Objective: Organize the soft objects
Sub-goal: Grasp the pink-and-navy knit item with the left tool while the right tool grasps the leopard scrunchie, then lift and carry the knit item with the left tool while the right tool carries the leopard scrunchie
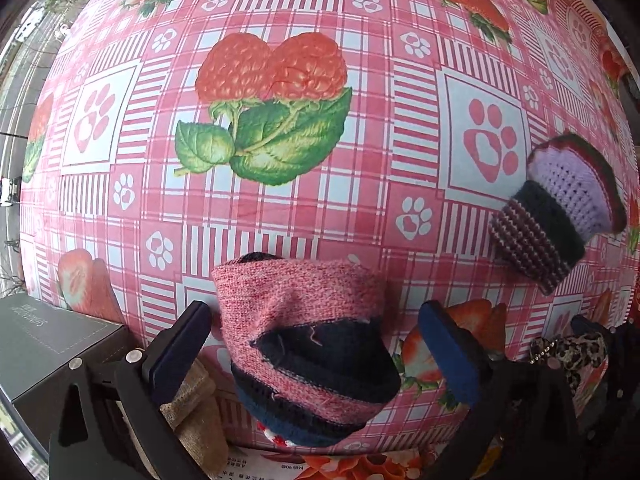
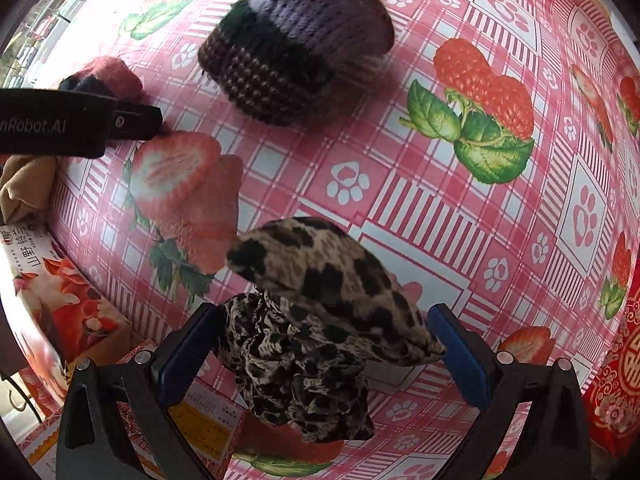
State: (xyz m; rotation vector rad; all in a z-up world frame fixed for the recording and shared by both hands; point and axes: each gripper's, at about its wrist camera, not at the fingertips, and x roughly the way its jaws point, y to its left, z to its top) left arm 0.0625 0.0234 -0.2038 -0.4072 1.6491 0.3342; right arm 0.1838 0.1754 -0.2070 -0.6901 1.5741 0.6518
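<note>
Two tools, two soft things between their fingers

Broadly, the bench [image 1: 328, 208] fills both views, covered in a pink checked cloth printed with strawberries, raspberries and paw marks. At its near-left edge in the left wrist view stands a grey box [image 1: 56, 344], and below the bench edge in the right wrist view sits a printed carton [image 2: 60, 300] with red flowers and lettering.

The knitted hat [image 2: 296, 48] (lilac crown, dark band, striped brim) lies on the cloth, far ahead of the right tool and well to the right of the left tool, where it shows again [image 1: 560, 208].

The pink and navy knitted piece [image 1: 308, 344] sits between the fingers of the left tool [image 1: 316, 356]. Those fingers stand wide apart; the left pad is just beside the knit, the right pad clear of it, so nothing is clamped. The right wrist view shows this tool from the side [image 2: 132, 120], the knit beyond it.

The leopard-print cloth [image 2: 320, 320], a smooth folded part over a ruffled bunch, lies between the fingers of the right tool [image 2: 324, 356]. Its jaws are also spread, with the left pad touching the ruffles and the right pad just off the fold.

A tan cloth [image 1: 192, 404] hangs under the left tool.
</note>
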